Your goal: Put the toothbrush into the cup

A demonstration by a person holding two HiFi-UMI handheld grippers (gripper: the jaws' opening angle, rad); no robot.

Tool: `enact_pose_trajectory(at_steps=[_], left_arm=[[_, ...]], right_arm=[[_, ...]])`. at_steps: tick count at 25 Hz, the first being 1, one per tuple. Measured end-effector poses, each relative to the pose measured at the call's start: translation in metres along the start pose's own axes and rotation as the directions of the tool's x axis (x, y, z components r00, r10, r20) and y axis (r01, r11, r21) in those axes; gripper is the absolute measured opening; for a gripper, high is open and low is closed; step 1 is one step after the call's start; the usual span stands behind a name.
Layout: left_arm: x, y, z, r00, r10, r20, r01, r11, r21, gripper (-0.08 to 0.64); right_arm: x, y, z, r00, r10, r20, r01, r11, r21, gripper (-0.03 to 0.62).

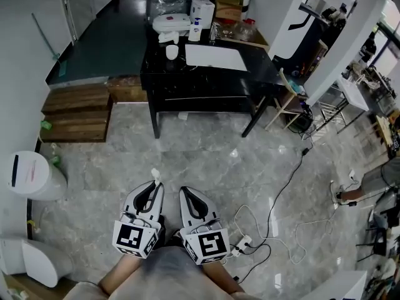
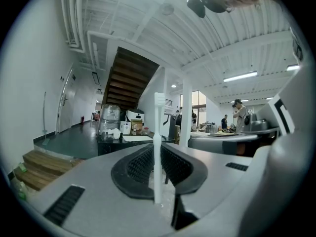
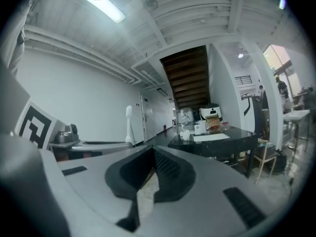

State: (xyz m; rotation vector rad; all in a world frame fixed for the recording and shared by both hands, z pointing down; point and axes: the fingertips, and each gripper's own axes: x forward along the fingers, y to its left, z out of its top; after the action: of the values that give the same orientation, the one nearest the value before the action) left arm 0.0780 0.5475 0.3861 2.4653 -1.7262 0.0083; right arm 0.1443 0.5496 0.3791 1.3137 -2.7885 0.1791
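At the far left of the head view a white bin (image 1: 34,175) is seen by the wall, with wooden steps (image 1: 75,112) beyond it. The left gripper (image 1: 154,186) is held low over the marble floor (image 1: 250,167), close to the person's body. Its jaws are closed on a white toothbrush (image 2: 158,147) — the handle is pinched between them and the brush stands upright, bristle end up. Far ahead, a white cup (image 1: 172,52) is set on a black table (image 1: 206,83), well apart from the toothbrush. The right gripper (image 1: 186,194) is held just beside the left one — its jaws are brought together with nothing between them. A power strip (image 1: 241,245) is seen on the floor at its right.
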Motion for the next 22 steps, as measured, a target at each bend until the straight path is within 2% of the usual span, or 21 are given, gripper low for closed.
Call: enact_pose_trajectory(at_steps=[10,22], left_arm=[[0.037,0.017,0.011,0.999,-0.034,0.008,0.035,0.999,-0.012,0.048],[0.091,0.068,0.019,0.999,-0.052,0.007,0.052,0.998,-0.02,0.048]], right_arm=[[0.031,-0.016,0.01,1.0,-0.019,-0.002,0.019,1.0,-0.022,0.006],[0.108,-0.031,0.012,1.0,0.001,-0.024,-0.002,1.0,-0.017,0.006]])
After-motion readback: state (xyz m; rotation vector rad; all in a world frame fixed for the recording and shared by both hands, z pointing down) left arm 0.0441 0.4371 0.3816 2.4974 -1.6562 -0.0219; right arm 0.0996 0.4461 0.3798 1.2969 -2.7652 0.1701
